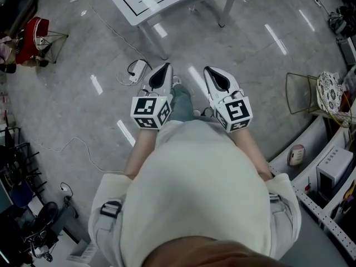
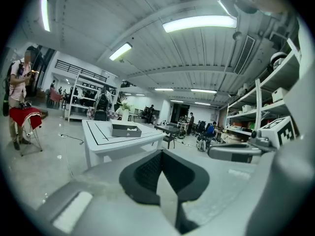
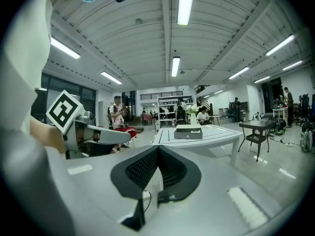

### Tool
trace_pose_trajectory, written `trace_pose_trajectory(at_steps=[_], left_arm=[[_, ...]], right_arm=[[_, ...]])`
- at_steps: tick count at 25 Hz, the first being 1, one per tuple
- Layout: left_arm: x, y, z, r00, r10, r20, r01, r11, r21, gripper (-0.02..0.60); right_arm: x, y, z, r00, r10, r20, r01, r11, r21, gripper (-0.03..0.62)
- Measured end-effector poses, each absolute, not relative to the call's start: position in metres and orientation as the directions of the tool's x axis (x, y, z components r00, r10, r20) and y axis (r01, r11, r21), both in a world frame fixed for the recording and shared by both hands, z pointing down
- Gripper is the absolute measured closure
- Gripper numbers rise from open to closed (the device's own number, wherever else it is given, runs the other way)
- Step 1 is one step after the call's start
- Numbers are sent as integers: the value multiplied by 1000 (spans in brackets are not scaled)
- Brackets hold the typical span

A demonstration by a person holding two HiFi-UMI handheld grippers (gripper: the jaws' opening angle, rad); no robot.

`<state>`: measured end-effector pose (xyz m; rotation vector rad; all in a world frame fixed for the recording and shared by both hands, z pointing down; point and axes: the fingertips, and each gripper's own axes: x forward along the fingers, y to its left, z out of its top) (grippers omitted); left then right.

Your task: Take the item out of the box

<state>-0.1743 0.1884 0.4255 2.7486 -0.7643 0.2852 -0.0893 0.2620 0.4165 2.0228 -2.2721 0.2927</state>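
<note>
A low grey box (image 2: pixel 126 130) lies on a white table (image 2: pixel 101 140) marked with a black rectangle, a few steps ahead of me. The right gripper view shows the same box (image 3: pixel 188 132) on the table (image 3: pixel 216 135); its contents cannot be made out. In the head view the table (image 1: pixel 146 7) is at the top edge. My left gripper (image 1: pixel 158 75) and right gripper (image 1: pixel 218 78) are held side by side in front of my body, over the floor and pointing at the table. Both the left gripper (image 2: pixel 162 154) and the right gripper (image 3: pixel 157 149) are shut with nothing in them.
A power strip with cable (image 1: pixel 137 71) lies on the floor between me and the table. A red-draped stand (image 1: pixel 33 32) is at the far left, where a person (image 2: pixel 19 82) stands. A wire chair (image 1: pixel 303 93) and shelving (image 1: pixel 328 171) are at right. A black table (image 3: pixel 258 127) stands further right.
</note>
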Motion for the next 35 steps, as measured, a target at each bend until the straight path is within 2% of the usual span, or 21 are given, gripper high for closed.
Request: trace_pose_trajectory(at_steps=[35], left_arm=[[-72, 0, 430, 867, -426, 261, -487, -837, 251, 580]], right_arm=[[10, 76, 418, -78, -969, 235, -995, 63, -72, 597]])
